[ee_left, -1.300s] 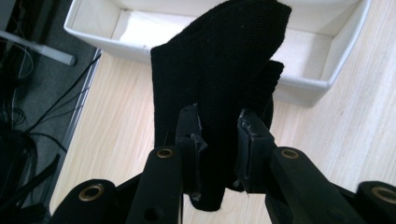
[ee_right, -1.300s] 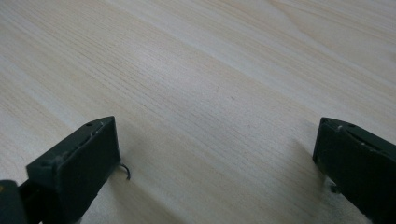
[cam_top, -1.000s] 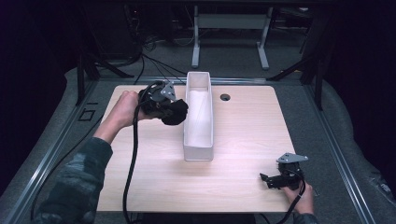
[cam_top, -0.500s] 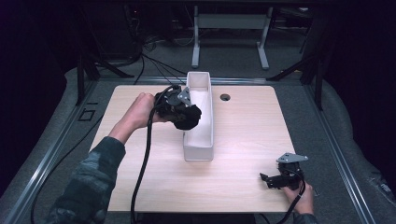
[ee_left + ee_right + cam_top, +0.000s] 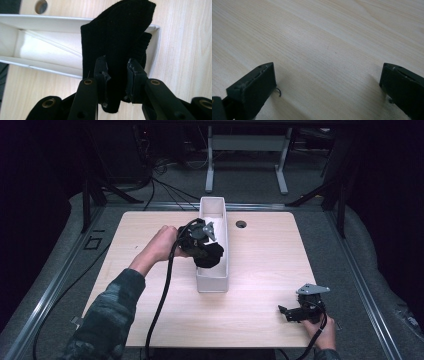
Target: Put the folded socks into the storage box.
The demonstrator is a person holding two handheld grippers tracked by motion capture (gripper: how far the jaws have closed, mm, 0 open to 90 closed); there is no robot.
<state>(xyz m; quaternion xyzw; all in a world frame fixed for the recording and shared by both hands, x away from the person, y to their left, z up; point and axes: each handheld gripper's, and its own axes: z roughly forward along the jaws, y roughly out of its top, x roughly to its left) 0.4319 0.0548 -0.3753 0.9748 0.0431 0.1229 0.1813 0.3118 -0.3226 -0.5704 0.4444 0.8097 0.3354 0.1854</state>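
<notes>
- The left claw (image 5: 214, 251) is clenched on a black sock (image 5: 117, 42), its two jaws pinching the knit fabric from both sides.
- The sock hangs over the near end of the long white bin (image 5: 220, 212), draping across the bin's left wall and into its inside.
- The white bin lies lengthwise at the middle of the tabletop (image 5: 260, 270), its far end reaching the tabletop's back edge.
- The right claw (image 5: 287, 312) rests low on the tabletop, well apart from the bin toward the near right corner, its jaws spread wide with bare wood between them.
</notes>
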